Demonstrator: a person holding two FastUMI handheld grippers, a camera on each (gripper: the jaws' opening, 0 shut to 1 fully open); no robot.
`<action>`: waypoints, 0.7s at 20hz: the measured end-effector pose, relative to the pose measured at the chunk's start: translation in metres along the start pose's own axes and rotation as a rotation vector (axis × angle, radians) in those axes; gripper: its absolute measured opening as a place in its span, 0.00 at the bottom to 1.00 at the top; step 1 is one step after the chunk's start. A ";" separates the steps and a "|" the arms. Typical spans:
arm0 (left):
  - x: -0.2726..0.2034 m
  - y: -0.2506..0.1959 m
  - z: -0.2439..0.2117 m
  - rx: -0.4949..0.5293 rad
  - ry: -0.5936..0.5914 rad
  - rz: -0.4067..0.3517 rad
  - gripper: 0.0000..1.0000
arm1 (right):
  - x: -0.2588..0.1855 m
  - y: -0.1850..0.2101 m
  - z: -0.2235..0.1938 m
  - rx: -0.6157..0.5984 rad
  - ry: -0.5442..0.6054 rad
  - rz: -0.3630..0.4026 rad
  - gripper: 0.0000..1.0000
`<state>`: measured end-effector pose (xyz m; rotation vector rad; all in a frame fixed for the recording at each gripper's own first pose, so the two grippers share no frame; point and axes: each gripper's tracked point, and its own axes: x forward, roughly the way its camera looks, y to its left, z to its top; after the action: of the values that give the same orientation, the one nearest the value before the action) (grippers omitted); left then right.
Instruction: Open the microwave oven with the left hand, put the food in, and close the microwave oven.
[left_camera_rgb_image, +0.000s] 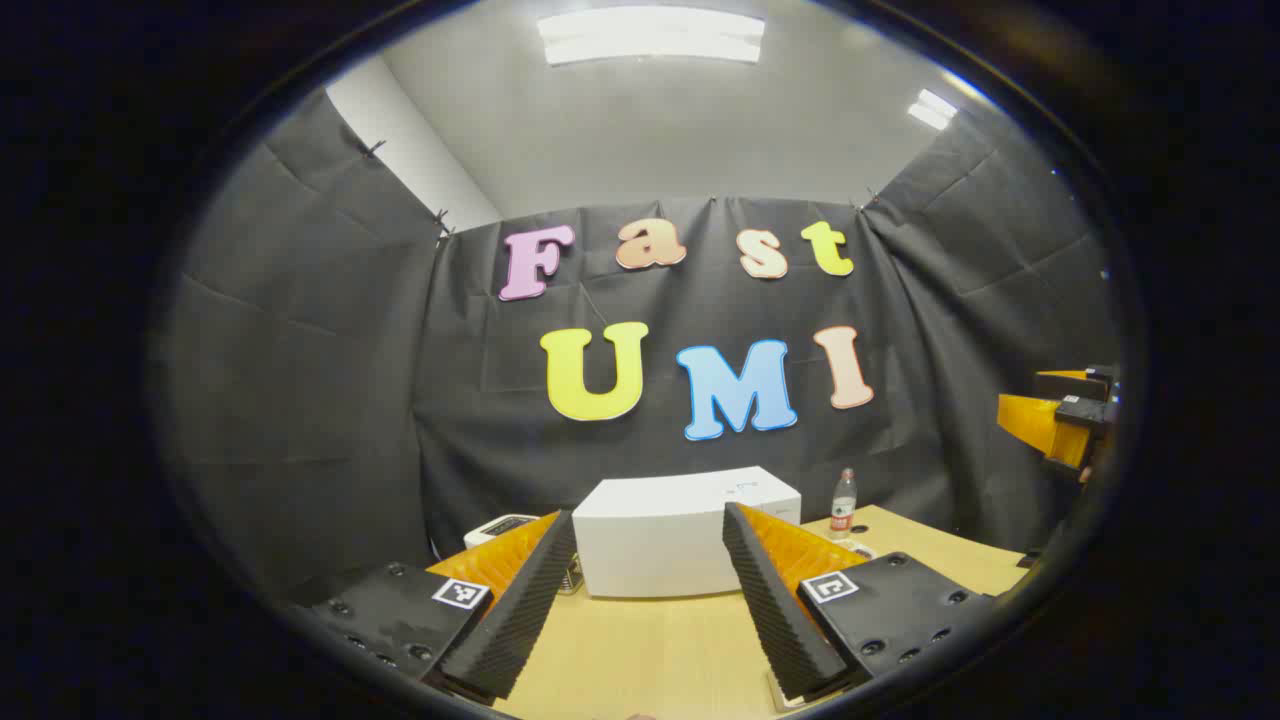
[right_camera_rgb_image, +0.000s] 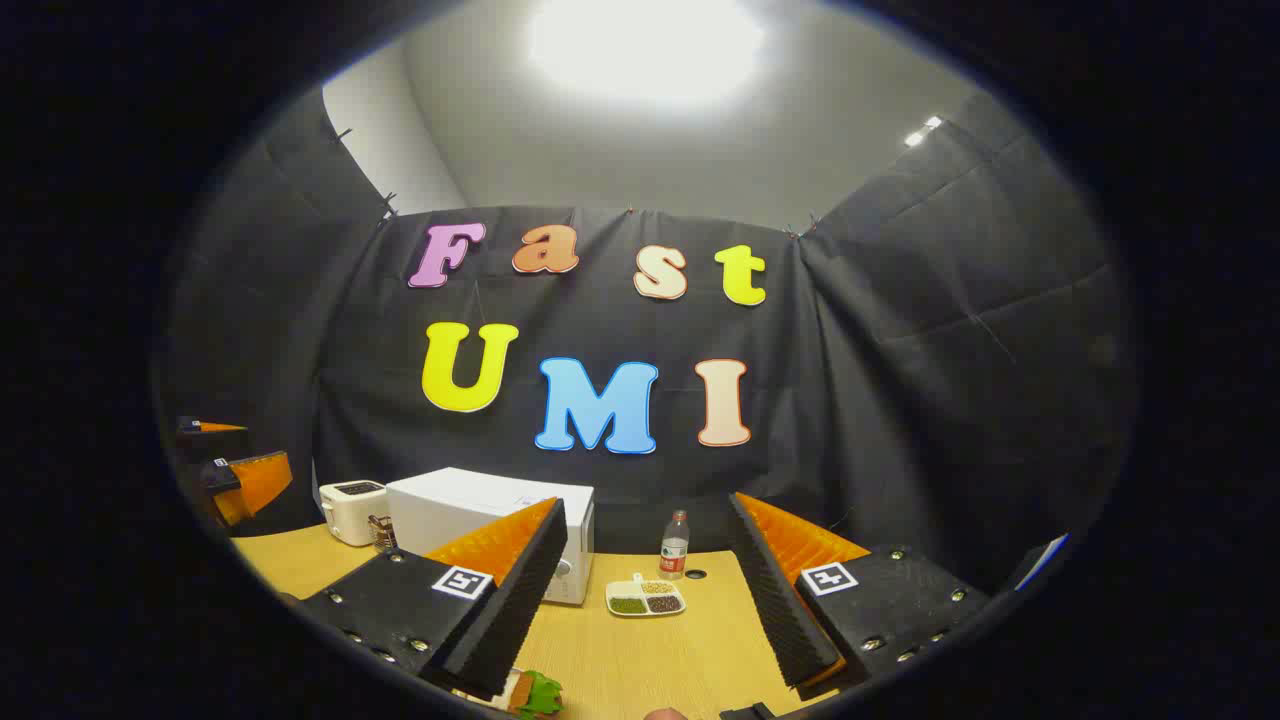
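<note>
The white microwave (left_camera_rgb_image: 660, 540) stands on the wooden table (left_camera_rgb_image: 650, 650), straight ahead of my left gripper (left_camera_rgb_image: 648, 512). That gripper is open, holds nothing and is some way short of the oven. In the right gripper view the microwave (right_camera_rgb_image: 470, 510) is at the left, its door looking shut. My right gripper (right_camera_rgb_image: 645, 502) is open too, with nothing between its fingers. A food item with a green leaf (right_camera_rgb_image: 535, 693) lies on the table at the bottom edge, partly hidden by one finger. The right gripper (left_camera_rgb_image: 1060, 415) shows at the far right and the left gripper (right_camera_rgb_image: 240, 478) at the far left.
A white toaster (right_camera_rgb_image: 352, 510) stands left of the microwave, also seen as a toaster (left_camera_rgb_image: 500, 525) behind my finger. To the microwave's right are a water bottle (right_camera_rgb_image: 675, 545) and a small divided dish of grains (right_camera_rgb_image: 645, 597). The bottle (left_camera_rgb_image: 843, 503) stands near the back wall.
</note>
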<state>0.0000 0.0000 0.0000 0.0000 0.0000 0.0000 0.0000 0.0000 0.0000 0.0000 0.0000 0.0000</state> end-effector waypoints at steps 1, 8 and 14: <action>-0.001 -0.002 0.000 -0.002 0.002 -0.001 1.00 | -0.001 0.000 0.000 0.001 0.002 0.003 0.96; -0.008 -0.017 0.002 0.012 0.001 -0.003 1.00 | -0.001 -0.006 -0.004 0.002 0.001 0.020 0.96; -0.012 -0.036 0.003 0.014 0.005 0.013 1.00 | -0.001 -0.020 -0.011 0.006 0.008 0.039 0.96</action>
<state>-0.0118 -0.0355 0.0025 0.0137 0.0053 0.0133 -0.0009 -0.0201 -0.0110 0.0062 0.0076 0.0393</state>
